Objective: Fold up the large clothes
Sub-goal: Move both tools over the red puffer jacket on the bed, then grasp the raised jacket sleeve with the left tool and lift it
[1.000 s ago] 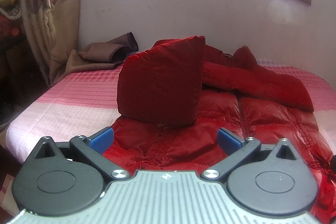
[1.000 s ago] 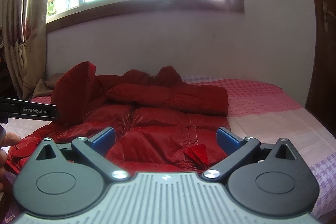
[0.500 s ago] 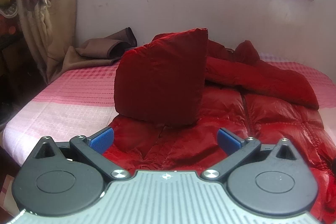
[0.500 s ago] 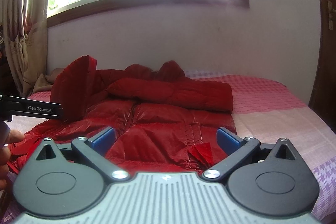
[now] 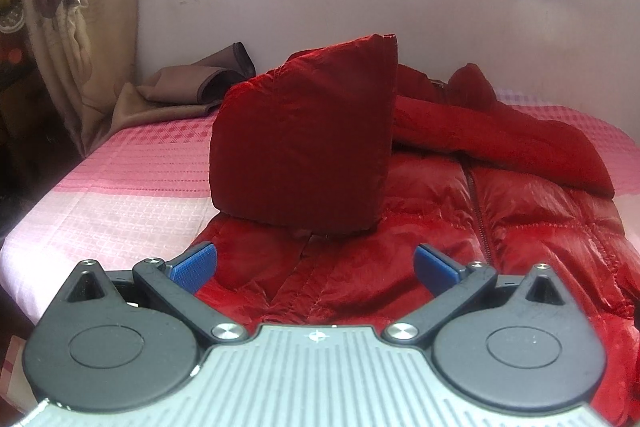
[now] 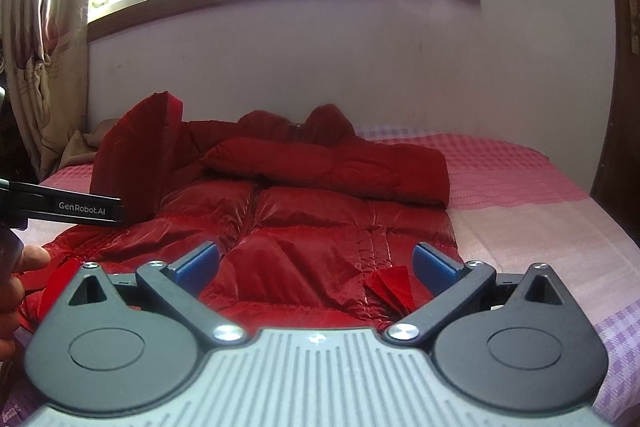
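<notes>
A large red puffer jacket (image 5: 500, 211) lies front-up on the bed, zipper shut, also in the right wrist view (image 6: 320, 227). Its left sleeve (image 5: 304, 143) stands upright, bent over the body; the same sleeve shows in the right wrist view (image 6: 132, 163). Its right sleeve (image 6: 332, 167) lies folded across the chest. My left gripper (image 5: 315, 263) is open and empty, just above the jacket's hem. My right gripper (image 6: 316, 263) is open and empty over the hem on the other side. The left gripper's finger (image 6: 76, 209) shows from the side there, close to the raised sleeve.
The bed has a pink checked cover (image 5: 132, 163) with a purple part (image 6: 616, 339) at the right front. A brown garment (image 5: 192, 87) lies at the back left by the curtain (image 5: 80, 27). The wall and a bright window stand behind. A dark door frame (image 6: 624, 67) is at the right.
Both grippers have drifted slightly closer to the jacket and stayed open. The raised sleeve stands as before.
</notes>
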